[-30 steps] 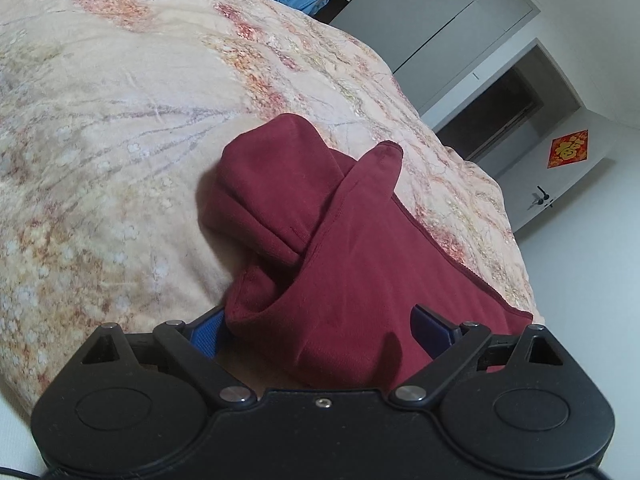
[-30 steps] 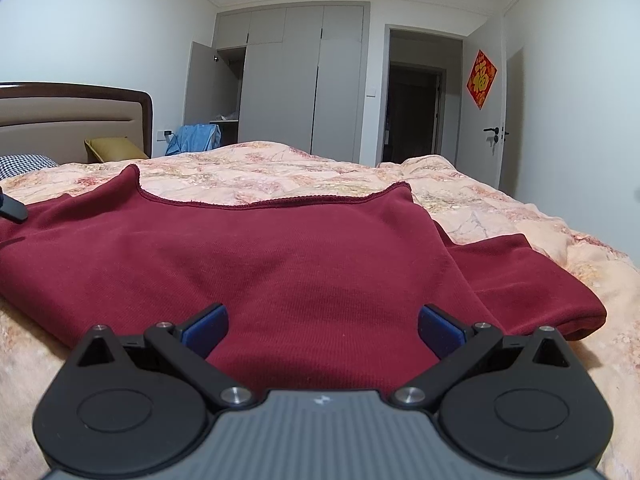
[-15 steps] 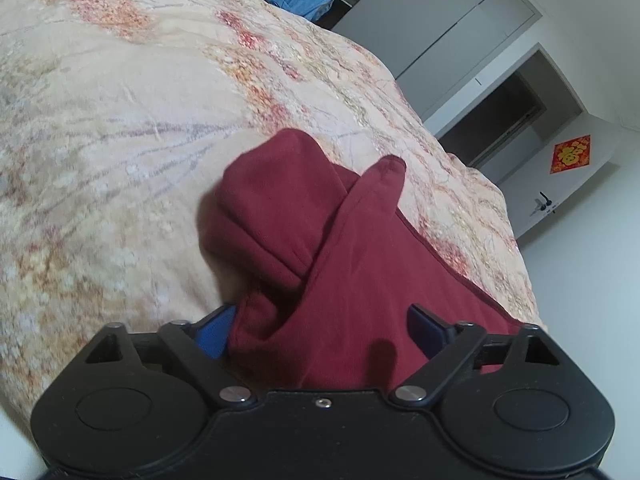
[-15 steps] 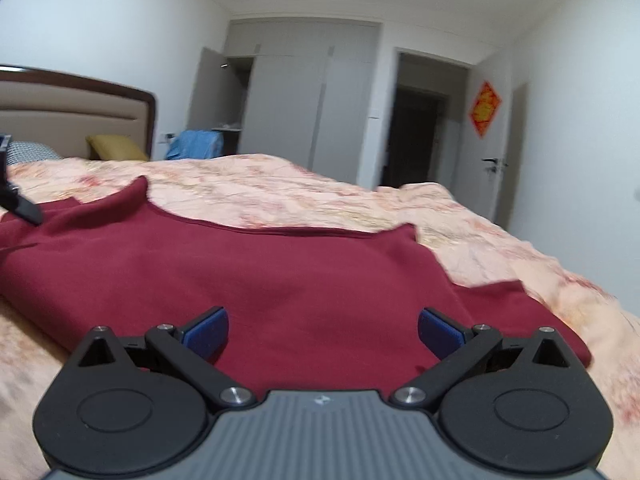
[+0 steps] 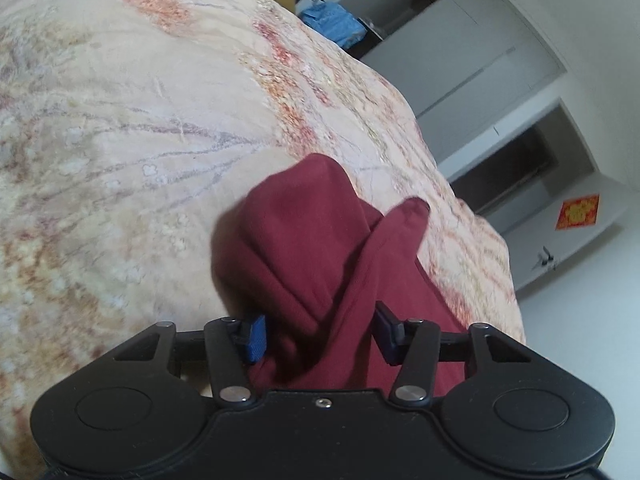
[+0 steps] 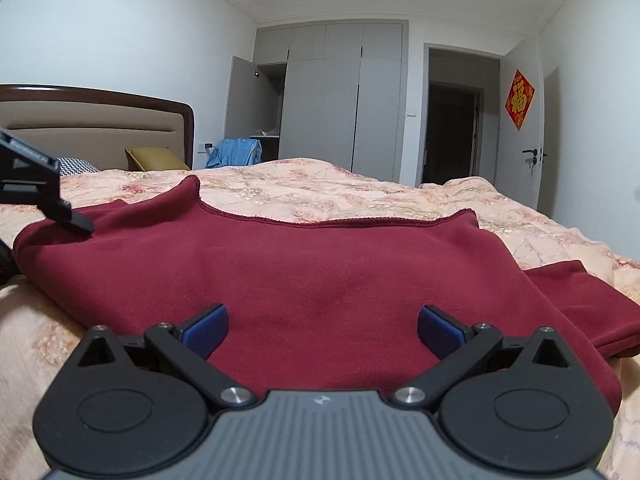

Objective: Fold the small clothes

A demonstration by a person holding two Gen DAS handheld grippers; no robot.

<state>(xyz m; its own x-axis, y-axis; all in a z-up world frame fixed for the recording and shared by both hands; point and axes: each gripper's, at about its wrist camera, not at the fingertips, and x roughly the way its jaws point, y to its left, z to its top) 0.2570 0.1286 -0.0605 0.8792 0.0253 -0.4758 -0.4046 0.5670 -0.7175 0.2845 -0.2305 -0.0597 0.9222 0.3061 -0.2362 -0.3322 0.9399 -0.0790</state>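
Left gripper (image 5: 318,334): tilted, seen from behind; blue pads (image 5: 254,338) at 9 and 3 o'clock, narrowed but apart, red cloth (image 5: 320,264) bunched between; grip not certain.
Left gripper, right wrist view (image 6: 44,196): black linkage at 9 o'clock, tip touching cloth.
Right gripper (image 6: 322,330): level, low; blue pads (image 6: 206,330) spread wide, nothing clamped.

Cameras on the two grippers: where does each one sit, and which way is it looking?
Left wrist: behind the left gripper, tilted over the bed, watching a bunched red garment.
Right wrist: behind the right gripper, low, facing the wardrobe; the left gripper's finger shows at left.
Both share garment, bed and door decoration.
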